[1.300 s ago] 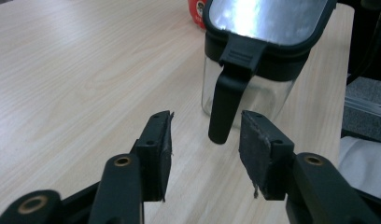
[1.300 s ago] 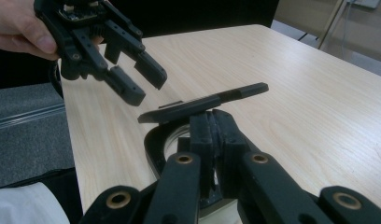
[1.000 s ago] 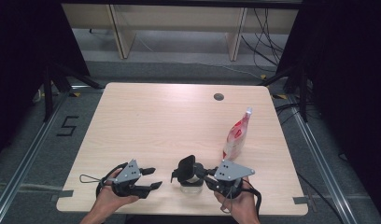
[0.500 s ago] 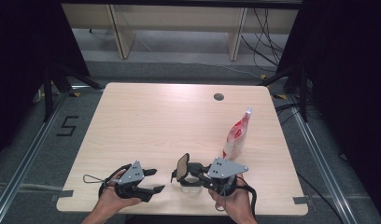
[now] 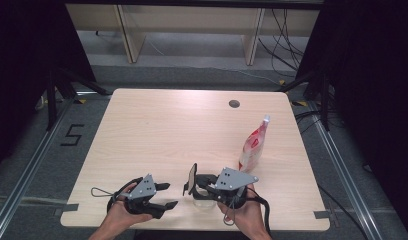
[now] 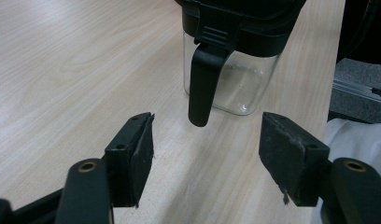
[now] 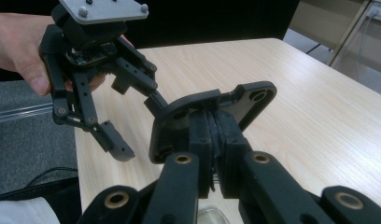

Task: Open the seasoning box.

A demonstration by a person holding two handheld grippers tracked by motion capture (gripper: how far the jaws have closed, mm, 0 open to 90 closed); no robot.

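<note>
From up high I see my right gripper (image 5: 194,181) near the front edge of the table (image 5: 157,125), clamped on the black flip lid (image 5: 192,178) of a small clear jar (image 5: 202,201), and that lid stands tipped up on edge to the left of the gripper body. Through the right gripper view the jaws are pressed tight together around the lid (image 7: 212,121), right at its middle, with the rim of the glass jar (image 7: 212,218) just peeking in at the bottom of the frame. My left gripper (image 5: 164,196) sits to the left of the jar, close but not touching it; its jaws have just been opening and now stand wide apart with nothing between them. In the left gripper view the jar (image 6: 235,79) stands upright on the wood just ahead of the pads, its black collar on top and a black handle (image 6: 202,84) hanging down its near side, pointing into the gap between my jaws. The right gripper view also catches the left gripper (image 7: 118,135) spread open beyond the lid. A red and white pouch (image 5: 253,145) stands upright further back on the right, well apart from the jar
</note>
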